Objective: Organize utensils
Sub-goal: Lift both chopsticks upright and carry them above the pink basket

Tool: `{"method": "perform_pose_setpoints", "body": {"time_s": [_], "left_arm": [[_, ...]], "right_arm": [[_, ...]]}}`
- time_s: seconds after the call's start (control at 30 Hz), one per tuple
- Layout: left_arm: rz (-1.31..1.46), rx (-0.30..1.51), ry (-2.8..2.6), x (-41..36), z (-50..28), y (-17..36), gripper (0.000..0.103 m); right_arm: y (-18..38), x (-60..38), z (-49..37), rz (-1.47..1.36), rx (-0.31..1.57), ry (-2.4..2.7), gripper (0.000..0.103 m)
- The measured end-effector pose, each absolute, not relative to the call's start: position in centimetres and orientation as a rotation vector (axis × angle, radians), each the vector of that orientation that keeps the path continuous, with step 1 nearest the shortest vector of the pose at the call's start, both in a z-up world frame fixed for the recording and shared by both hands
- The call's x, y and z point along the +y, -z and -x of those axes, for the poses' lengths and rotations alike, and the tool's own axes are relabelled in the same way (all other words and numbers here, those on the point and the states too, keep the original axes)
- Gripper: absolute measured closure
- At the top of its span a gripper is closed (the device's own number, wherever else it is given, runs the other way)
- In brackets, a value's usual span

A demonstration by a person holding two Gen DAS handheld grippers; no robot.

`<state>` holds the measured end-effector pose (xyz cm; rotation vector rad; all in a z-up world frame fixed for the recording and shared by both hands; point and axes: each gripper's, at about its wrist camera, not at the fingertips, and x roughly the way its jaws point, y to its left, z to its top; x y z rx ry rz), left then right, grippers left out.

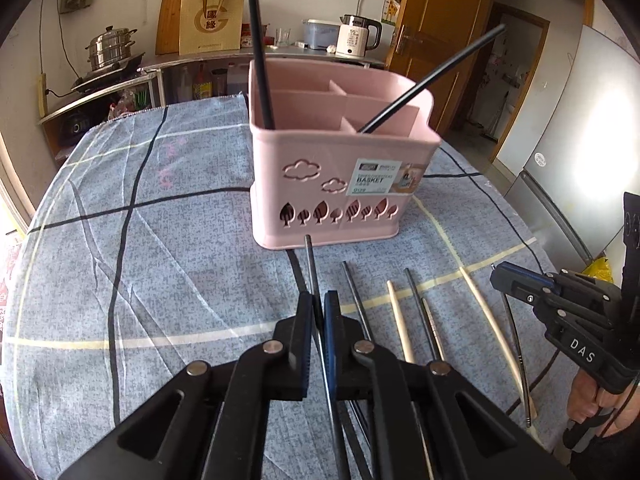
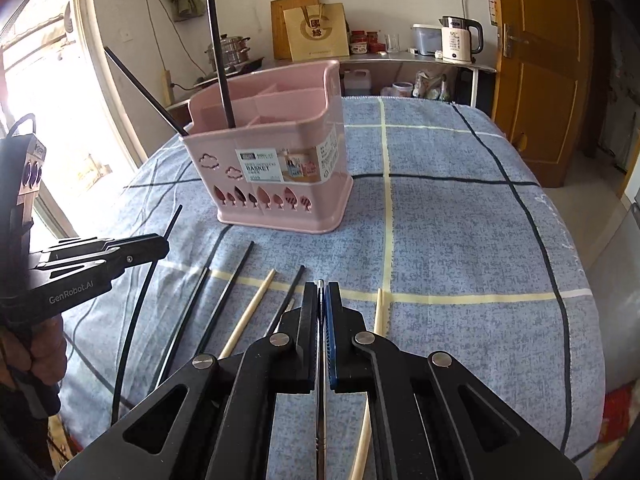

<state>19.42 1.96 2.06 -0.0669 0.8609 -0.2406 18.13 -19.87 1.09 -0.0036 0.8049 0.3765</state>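
Note:
A pink utensil basket stands on the checked tablecloth with two black chopsticks leaning in it. My left gripper is shut on a black chopstick held just above the cloth in front of the basket. My right gripper is shut on a silver metal chopstick; it also shows in the left wrist view. Several more chopsticks lie in a row on the cloth: black ones and pale wooden ones.
The table is round, its edge curving away on both sides. Behind it a counter holds a steamer pot, a paper bag and a white kettle. A wooden door and a refrigerator stand at the right.

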Motion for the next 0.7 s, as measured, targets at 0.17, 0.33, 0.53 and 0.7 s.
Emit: {"method": "perform_pose_setpoints", "body": {"time_s": [0.17,0.33,0.53,0.7], "left_arm": [[0.058,0.777,0.255,2.4,-18.1,-5.9,0.097],[0.061,0.702,0.26,3.3,-16.8,-9.0,0.098],[0.074,0.643,0.255,4.3,-15.8,-11.4,0.098],[0.082,0.628,0.255,4.8,-15.6,-12.2,0.098]], "right_arm": [[-4.3,-19.9,-17.2,0.006,0.719,-0.398,0.1],[-6.8,-20.0,-16.5,0.01,0.654,-0.406,0.1],[-8.6,-20.6,-16.0,0.003,0.605,-0.409,0.1],[-9.4,-20.8,-15.8,-0.001,0.581,-0.415,0.1]]}}
